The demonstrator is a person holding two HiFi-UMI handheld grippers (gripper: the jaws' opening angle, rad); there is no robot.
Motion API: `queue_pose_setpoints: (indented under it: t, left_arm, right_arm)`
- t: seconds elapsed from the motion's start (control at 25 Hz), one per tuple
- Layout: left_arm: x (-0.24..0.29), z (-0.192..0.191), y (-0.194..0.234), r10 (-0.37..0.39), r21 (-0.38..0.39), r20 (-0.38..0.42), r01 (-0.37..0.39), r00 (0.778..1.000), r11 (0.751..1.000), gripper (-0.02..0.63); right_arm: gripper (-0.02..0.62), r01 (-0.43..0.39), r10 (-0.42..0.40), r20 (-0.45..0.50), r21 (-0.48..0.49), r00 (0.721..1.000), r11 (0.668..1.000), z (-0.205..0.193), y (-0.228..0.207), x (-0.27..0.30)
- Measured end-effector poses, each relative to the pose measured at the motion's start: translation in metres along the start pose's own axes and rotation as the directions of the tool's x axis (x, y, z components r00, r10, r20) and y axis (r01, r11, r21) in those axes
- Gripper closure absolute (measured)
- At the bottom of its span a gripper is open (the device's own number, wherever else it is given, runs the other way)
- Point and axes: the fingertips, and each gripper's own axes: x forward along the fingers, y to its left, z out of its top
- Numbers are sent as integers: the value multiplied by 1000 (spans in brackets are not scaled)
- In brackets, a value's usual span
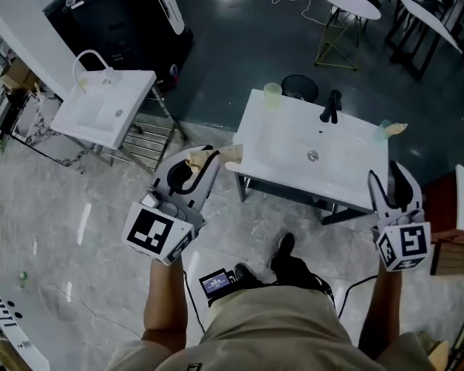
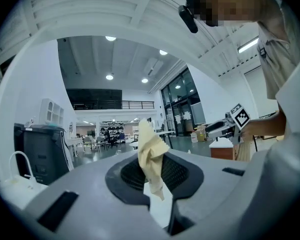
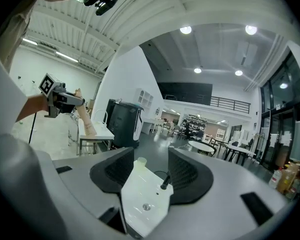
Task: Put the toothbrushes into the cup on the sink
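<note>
A white sink with a black faucet stands ahead of me. A pale green cup sits at its far left corner. A second cup with something beige beside it sits at the far right. I cannot make out any toothbrush. My left gripper hangs off the sink's left edge, shut on a crumpled yellowish cloth. My right gripper is at the sink's right front corner, open and empty. In the right gripper view the sink, cup and faucet show between its jaws.
Another white sink on a metal frame stands to the left, with a black machine behind it. A black bin sits behind the middle sink. Round tables stand further back. A wooden cabinet is at my right.
</note>
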Motion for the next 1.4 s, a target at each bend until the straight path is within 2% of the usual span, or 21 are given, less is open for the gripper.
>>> queue_pose_setpoints:
  t: [0.32, 0.72, 1.04, 1.4]
  left_arm:
    - [55, -15, 13, -65, 1, -13, 65, 998, 998, 552]
    - [160, -44, 51, -78, -2, -49, 78, 996, 997, 552]
    - [281, -91, 92, -96, -66, -99, 89, 991, 994, 552]
    - [395, -169, 125, -81, -126, -167, 60, 983, 990, 552]
  right_arm:
    - [380, 4, -4, 4, 29, 1000, 1000, -8, -5, 29]
    - [380, -23, 24, -3, 44, 1000, 999, -25, -40, 101]
    - [380, -51, 56, -65, 81, 996, 995, -60, -74, 178]
    - [380, -70, 86, -154, 109, 984, 992, -119, -110, 245]
